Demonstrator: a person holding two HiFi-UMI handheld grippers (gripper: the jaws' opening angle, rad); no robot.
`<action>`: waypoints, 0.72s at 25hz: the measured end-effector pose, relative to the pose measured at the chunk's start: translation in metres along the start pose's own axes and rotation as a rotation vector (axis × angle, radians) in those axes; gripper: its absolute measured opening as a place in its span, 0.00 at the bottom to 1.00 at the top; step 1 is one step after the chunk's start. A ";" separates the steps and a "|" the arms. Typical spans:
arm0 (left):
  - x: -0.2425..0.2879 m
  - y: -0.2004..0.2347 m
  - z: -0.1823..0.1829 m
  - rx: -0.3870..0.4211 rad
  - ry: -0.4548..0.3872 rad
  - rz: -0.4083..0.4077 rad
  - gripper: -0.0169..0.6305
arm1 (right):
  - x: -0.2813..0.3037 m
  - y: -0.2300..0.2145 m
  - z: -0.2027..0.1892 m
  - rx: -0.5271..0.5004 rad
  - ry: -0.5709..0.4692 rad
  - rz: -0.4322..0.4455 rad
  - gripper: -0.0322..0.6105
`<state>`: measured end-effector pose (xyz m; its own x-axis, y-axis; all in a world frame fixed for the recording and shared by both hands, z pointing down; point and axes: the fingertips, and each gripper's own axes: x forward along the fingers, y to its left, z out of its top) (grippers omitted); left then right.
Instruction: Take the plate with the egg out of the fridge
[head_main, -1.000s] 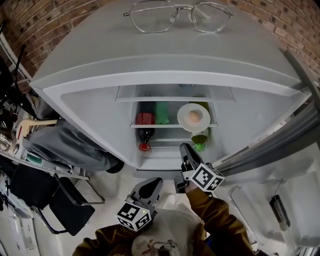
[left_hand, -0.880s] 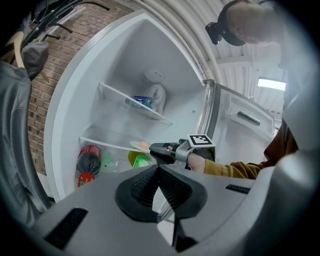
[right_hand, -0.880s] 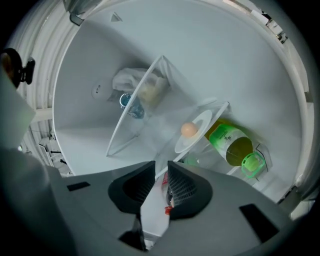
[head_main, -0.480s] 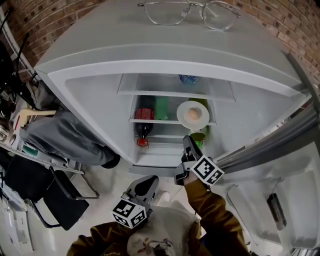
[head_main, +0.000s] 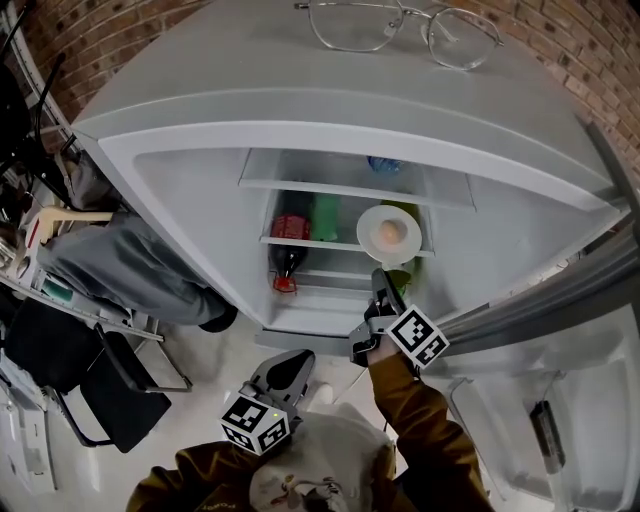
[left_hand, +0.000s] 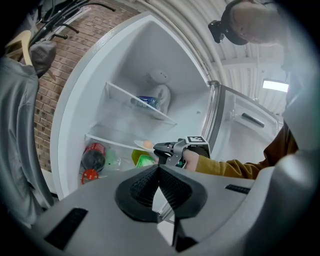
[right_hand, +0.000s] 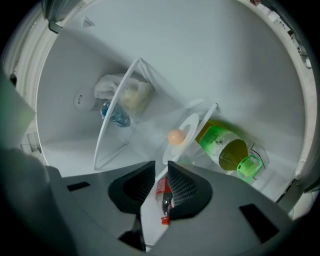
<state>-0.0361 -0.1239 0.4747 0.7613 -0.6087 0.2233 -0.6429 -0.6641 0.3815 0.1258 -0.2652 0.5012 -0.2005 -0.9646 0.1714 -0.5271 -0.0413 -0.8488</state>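
- One round white plate (head_main: 370, 222), smooth and shallow, rests on the clear glass shelf (head_main: 300, 243) inside the fridge (head_main: 180, 170), with a pale egg (head_main: 390, 233) at its centre (a green bottle (right_hand: 225, 147) lies close by).
- The right gripper (head_main: 381, 285) points at it from just short of the shelf. Its ribbed jaws are slightly apart and empty, probably lined up for the rim.
- The left gripper (head_main: 290, 366) hangs low outside the fridge, jaws together and empty.

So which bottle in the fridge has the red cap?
The dark cola bottle with the red label, at the left. The yellow-green bottle at the right has a green cap.
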 end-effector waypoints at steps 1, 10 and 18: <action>0.001 0.000 0.000 -0.001 0.001 0.001 0.04 | 0.001 -0.001 0.001 0.006 0.000 -0.004 0.14; 0.008 0.009 0.005 -0.018 0.001 0.014 0.04 | 0.013 -0.015 0.011 0.105 -0.012 -0.021 0.14; 0.014 0.012 0.007 -0.012 0.010 0.019 0.04 | 0.023 -0.020 0.017 0.210 -0.010 -0.006 0.17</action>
<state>-0.0341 -0.1436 0.4764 0.7496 -0.6169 0.2398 -0.6565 -0.6472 0.3874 0.1453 -0.2913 0.5139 -0.1892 -0.9665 0.1732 -0.3443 -0.0999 -0.9335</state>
